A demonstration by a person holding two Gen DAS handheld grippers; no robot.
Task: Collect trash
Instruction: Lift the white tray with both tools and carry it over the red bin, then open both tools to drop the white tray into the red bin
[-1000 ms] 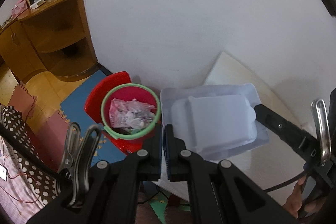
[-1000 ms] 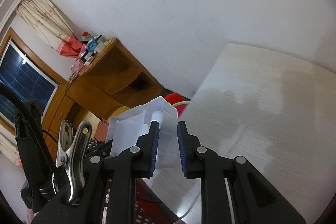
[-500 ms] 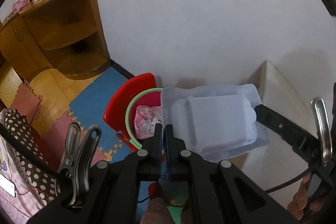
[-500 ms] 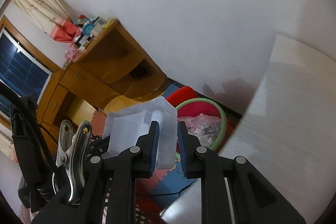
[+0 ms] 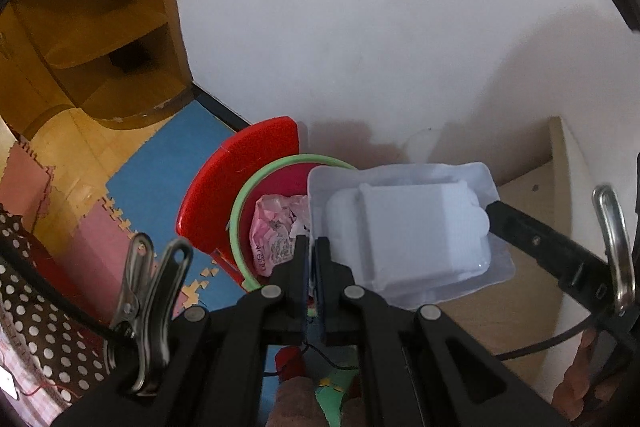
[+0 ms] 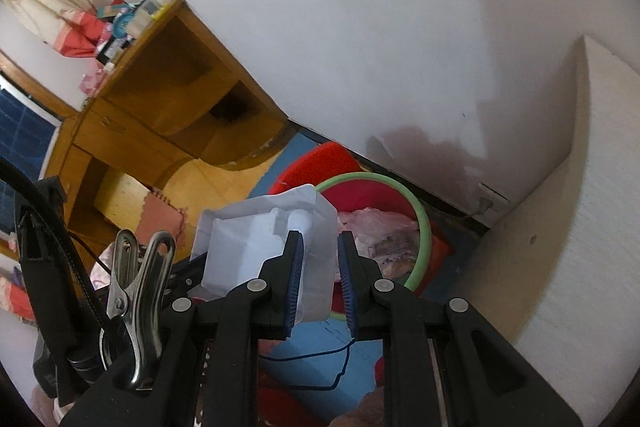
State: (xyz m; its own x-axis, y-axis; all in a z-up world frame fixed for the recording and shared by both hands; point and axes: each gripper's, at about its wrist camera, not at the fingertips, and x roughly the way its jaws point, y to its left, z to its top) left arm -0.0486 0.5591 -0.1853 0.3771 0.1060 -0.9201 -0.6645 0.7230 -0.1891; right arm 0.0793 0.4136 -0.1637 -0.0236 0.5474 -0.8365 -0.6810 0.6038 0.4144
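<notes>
both grippers carry the white plastic tray (image 5: 404,231) between them: the left gripper (image 5: 311,251) is clenched on its near rim, the right gripper (image 6: 319,259) straddles its end wall, pads on it. the tray's long axis runs hand to hand, half overhanging the green-rimmed bin (image 5: 244,211), which sits below, on the left gripper's side.
</notes>
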